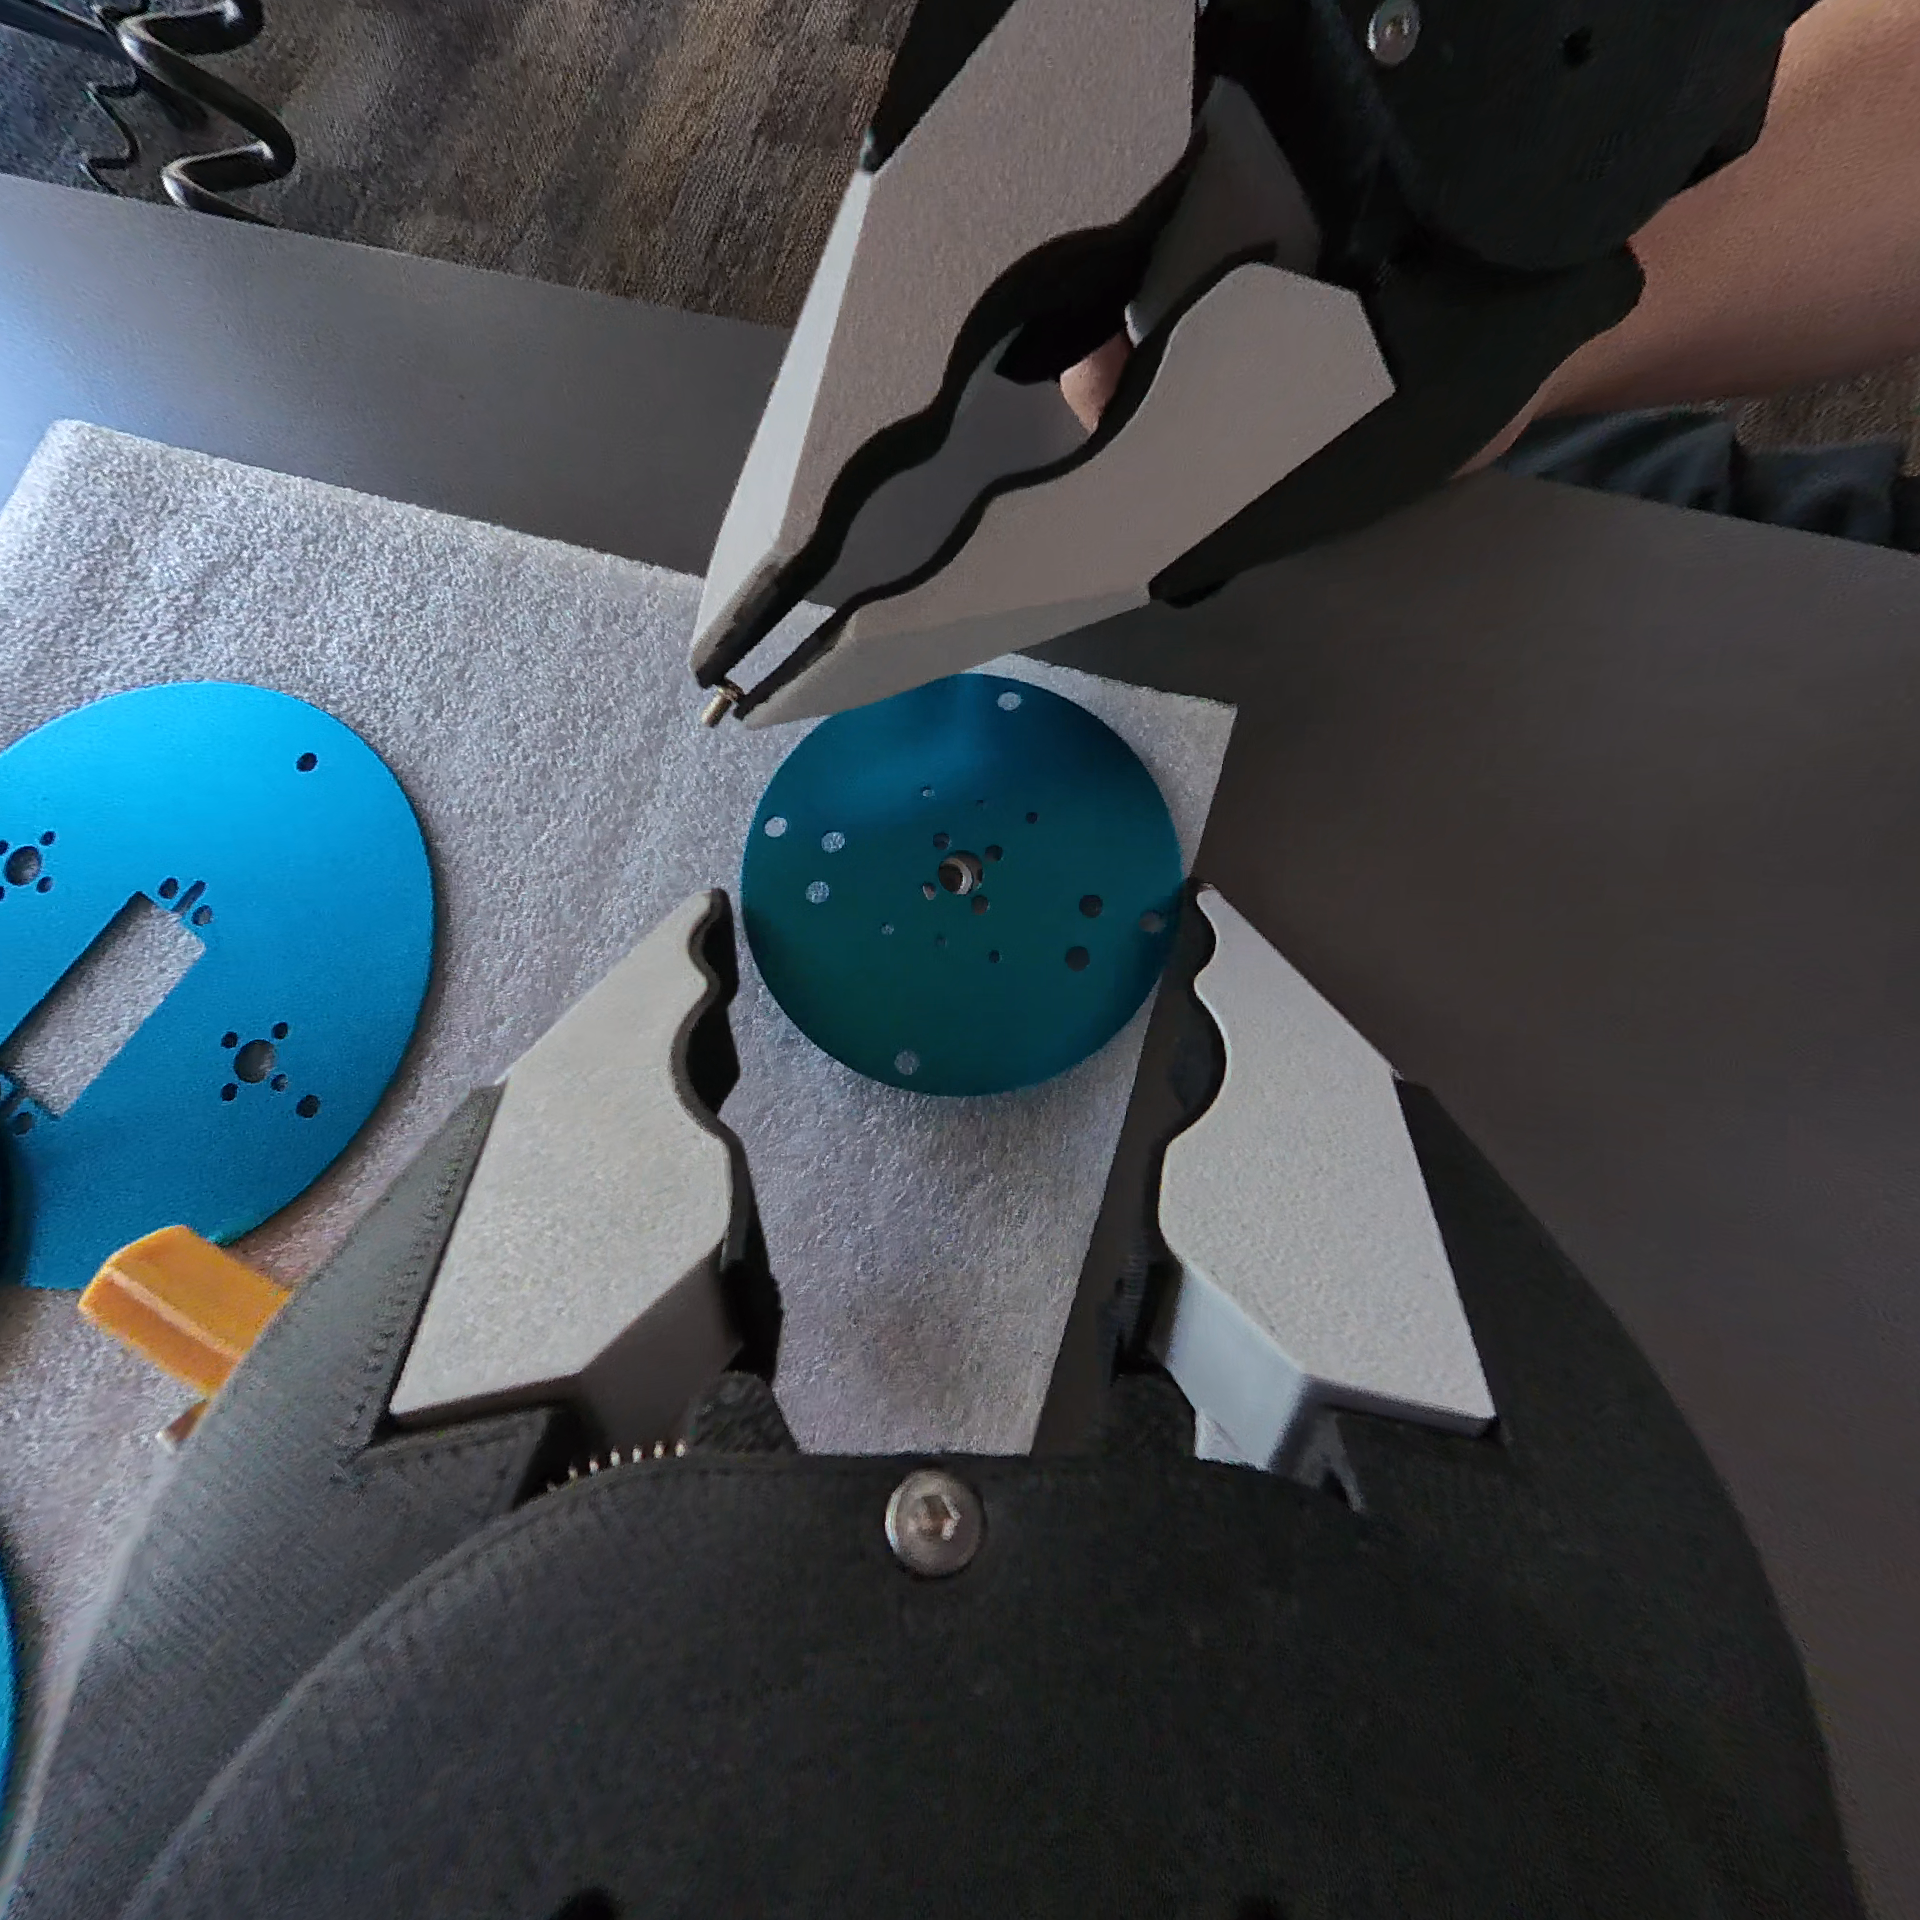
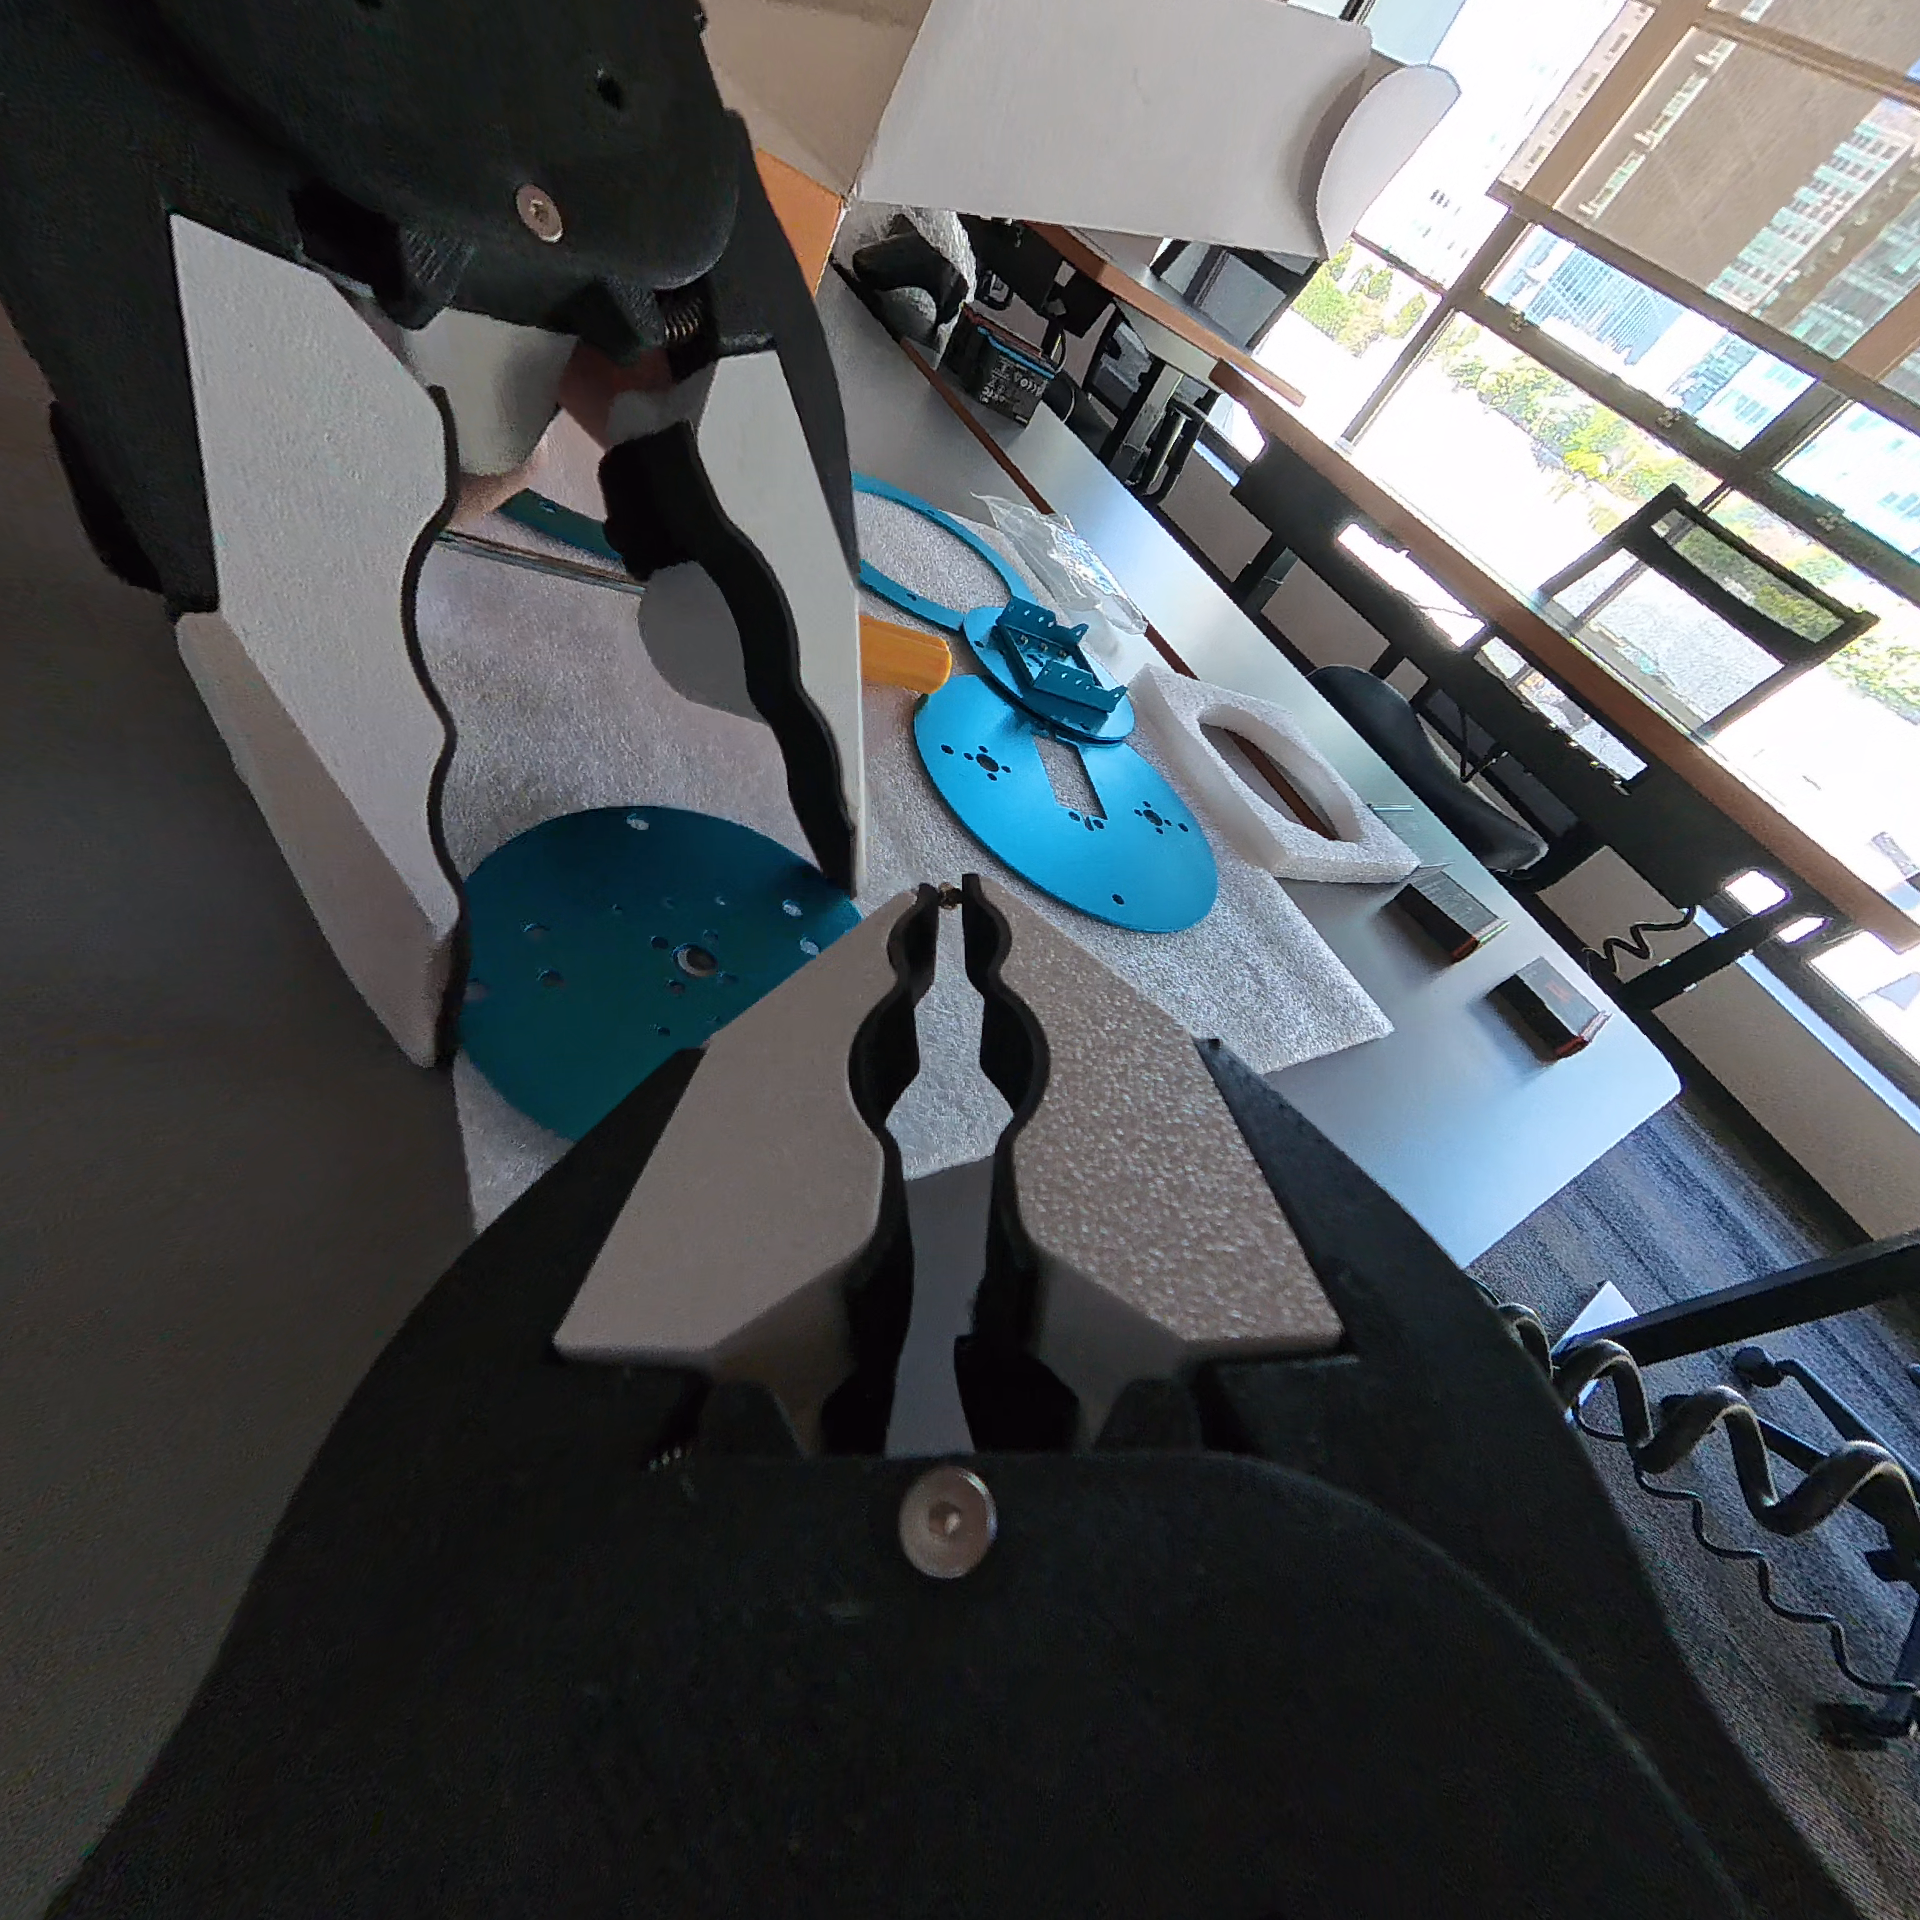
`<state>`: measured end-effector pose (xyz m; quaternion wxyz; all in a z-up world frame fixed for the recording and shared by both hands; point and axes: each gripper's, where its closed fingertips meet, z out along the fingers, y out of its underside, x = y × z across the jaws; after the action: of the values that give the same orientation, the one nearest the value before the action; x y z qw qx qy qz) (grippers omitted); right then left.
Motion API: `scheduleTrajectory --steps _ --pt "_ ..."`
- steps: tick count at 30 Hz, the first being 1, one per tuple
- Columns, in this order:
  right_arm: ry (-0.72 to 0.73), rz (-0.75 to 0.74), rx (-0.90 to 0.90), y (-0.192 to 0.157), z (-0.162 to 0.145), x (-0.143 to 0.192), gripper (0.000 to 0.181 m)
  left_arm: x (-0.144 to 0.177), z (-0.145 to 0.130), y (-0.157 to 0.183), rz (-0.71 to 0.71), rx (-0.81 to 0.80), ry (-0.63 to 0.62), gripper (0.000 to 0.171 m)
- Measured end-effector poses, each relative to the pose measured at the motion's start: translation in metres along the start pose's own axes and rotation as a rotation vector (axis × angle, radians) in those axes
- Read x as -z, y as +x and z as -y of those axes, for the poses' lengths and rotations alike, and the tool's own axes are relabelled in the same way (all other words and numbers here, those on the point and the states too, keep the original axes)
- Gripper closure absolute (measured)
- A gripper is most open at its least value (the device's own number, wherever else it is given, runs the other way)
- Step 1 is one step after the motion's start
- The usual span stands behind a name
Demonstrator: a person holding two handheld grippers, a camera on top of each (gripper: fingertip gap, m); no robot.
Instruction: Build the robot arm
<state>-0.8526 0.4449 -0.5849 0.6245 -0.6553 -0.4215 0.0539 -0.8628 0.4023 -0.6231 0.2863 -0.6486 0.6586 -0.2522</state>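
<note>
left gripper (image 1: 961,909) spread wide, fingertips either side of the small dark-blue disc (image 1: 961,883), about touching its rim; whether it truly grips, cannot tell. disc lies flat on the grey foam sheet (image 1: 364,582).

right gripper (image 2: 943,896) nearly closed, pinching a tiny brass screw (image 2: 941,890) at the very tips, hanging just beyond the disc's far-left edge in the left wrist view.

left of the left gripper: large light-blue plate (image 1: 197,935), orange piece (image 1: 177,1309) at its near edge. grey table (image 1: 1558,831) beneath.
</note>
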Motion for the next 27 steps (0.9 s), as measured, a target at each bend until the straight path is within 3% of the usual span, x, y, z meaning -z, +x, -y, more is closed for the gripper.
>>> scheduleTrajectory --steps 15,24,27 --pt "-0.008 -0.001 0.009 -0.0017 -0.0014 -0.0004 0.178 0.006 0.0017 0.0014 -0.046 0.098 0.039 0.09" --pt "-0.011 0.003 0.014 -0.0025 -0.0019 -0.0011 0.177 0.0061 0.0001 -0.0041 -0.008 0.084 0.048 0.102" --pt "-0.01 0.004 0.014 -0.0025 -0.0019 -0.0012 0.178 0.008 -0.0006 -0.0073 0.016 0.078 0.043 0.094"
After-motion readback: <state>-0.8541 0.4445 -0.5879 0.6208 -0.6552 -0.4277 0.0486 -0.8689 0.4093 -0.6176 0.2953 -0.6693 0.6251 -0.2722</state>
